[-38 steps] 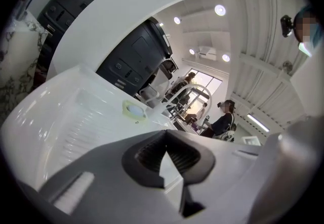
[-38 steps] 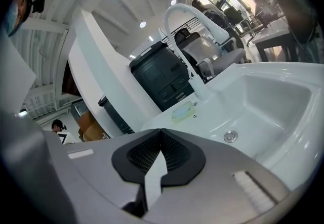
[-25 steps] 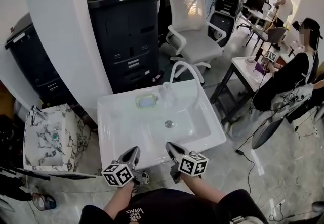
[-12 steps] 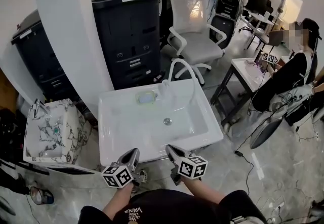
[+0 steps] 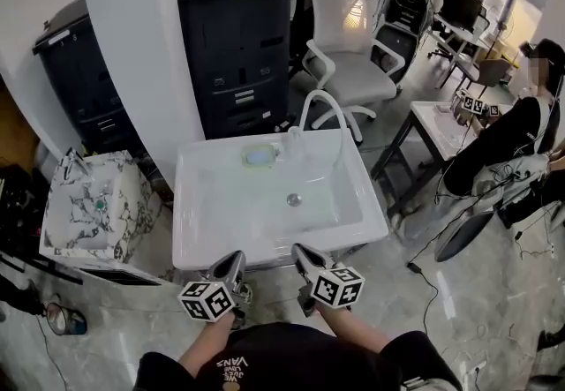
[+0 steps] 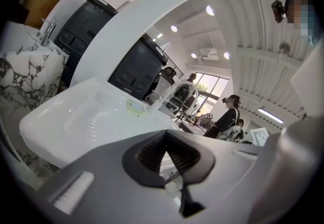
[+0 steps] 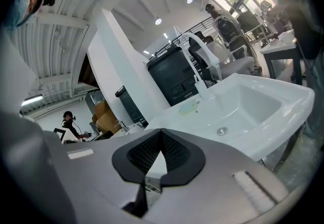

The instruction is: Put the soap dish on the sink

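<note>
A pale green soap dish rests on the back ledge of the white sink, just left of the curved white faucet. The left gripper view shows the soap dish far off on the sink, and the right gripper view shows the soap dish beyond the drain. My left gripper and right gripper hang side by side at the sink's near edge, both shut and empty. They point toward the basin, well short of the dish.
A marbled sink stands on the floor to the left. Behind are a white pillar, a dark printer cabinet and a white office chair. A seated person, a small table and floor cables are on the right.
Both grippers have drawn back a little, from over the sink's front rim to its near edge, and the view has shifted with them. The soap dish has stayed on the ledge.
</note>
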